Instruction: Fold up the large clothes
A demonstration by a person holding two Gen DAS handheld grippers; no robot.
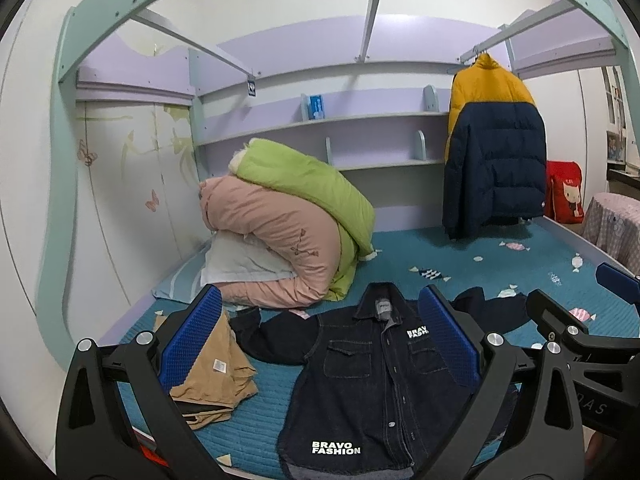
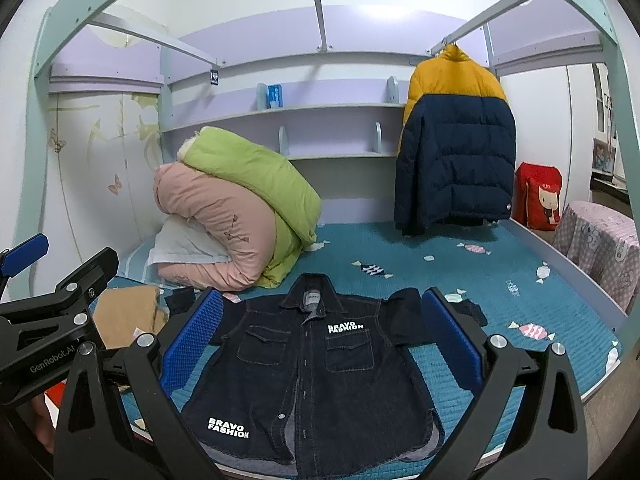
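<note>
Left wrist view shows the left tongs [image 1: 320, 344] spread wide, holding nothing, raised above the near edge of the bed [image 1: 540, 280], whose teal cover is printed with candies. Between their blue pads lies the dark denim jacket [image 1: 360, 380], spread flat and front up on the cover, collar toward twelve o'clock and hem toward six o'clock at the bed's near edge, with "BRAVO FASHION" in white on the chest and near the hem. One sleeve stretches out toward nine o'clock and the other toward three o'clock. At nine o'clock from the jacket, just beside that sleeve, sits a folded tan garment [image 1: 212, 372]. At eleven o'clock a pink quilt [image 1: 272, 240] is rolled over a white pillow [image 1: 236, 260], with a green quilt [image 1: 304, 184] leaning on top of it. At one o'clock a yellow and navy puffer coat [image 1: 496, 152] hangs from a rail, and a red cushion [image 1: 566, 192] stands at the bed's far corner beside it. Right wrist view shows the right tongs [image 2: 322, 340] equally wide and not gripping anything, hovering over the same jacket [image 2: 312, 380], which lies centred between their fingers. The left tongs' black frame enters this view at nine o'clock, over the tan garment [image 2: 128, 312].
</note>
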